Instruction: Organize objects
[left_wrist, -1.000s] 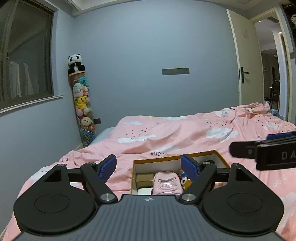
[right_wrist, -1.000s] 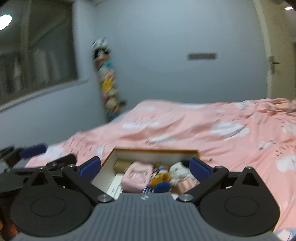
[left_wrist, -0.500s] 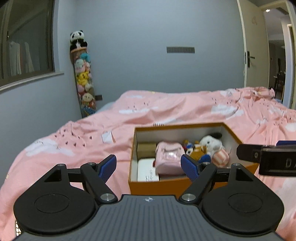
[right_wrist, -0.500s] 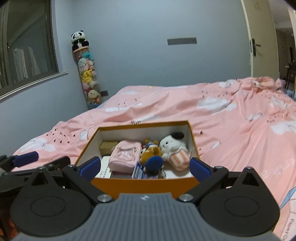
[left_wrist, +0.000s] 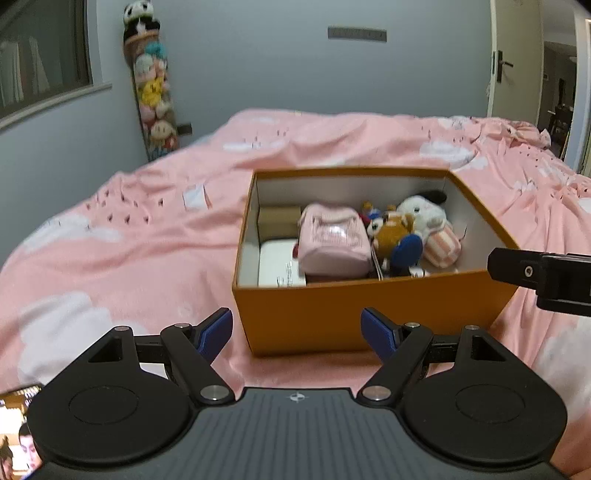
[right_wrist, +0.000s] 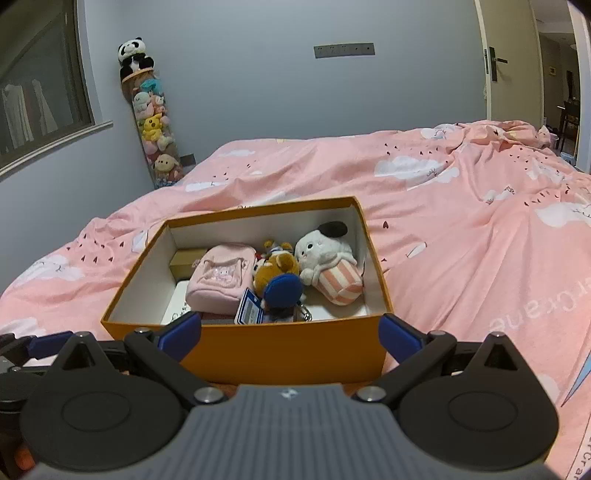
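An open orange box (left_wrist: 369, 314) (right_wrist: 280, 350) rests on the pink bed. Inside lie a pink pouch (left_wrist: 332, 240) (right_wrist: 221, 280), a brown plush with a blue cap (left_wrist: 397, 240) (right_wrist: 280, 284), a white plush in a striped cup (left_wrist: 428, 225) (right_wrist: 328, 258), a small tan carton (left_wrist: 279, 221) (right_wrist: 183, 264) and a white flat item (left_wrist: 277, 264). My left gripper (left_wrist: 297, 330) is open just in front of the box's near wall. My right gripper (right_wrist: 290, 328) is open too, nothing between its fingers, close over the same wall.
Pink cloud-print bedding (left_wrist: 129, 251) (right_wrist: 480, 229) spreads all around the box. A tall column of plush toys (left_wrist: 153, 85) (right_wrist: 151, 122) stands in the far left corner by the window. A door (right_wrist: 509, 62) stands open at the right. A phone screen (left_wrist: 18, 435) shows at bottom left.
Both grippers have risen and tilted down over the last second, so the box has come fully into view with its contents. Both stayed open.
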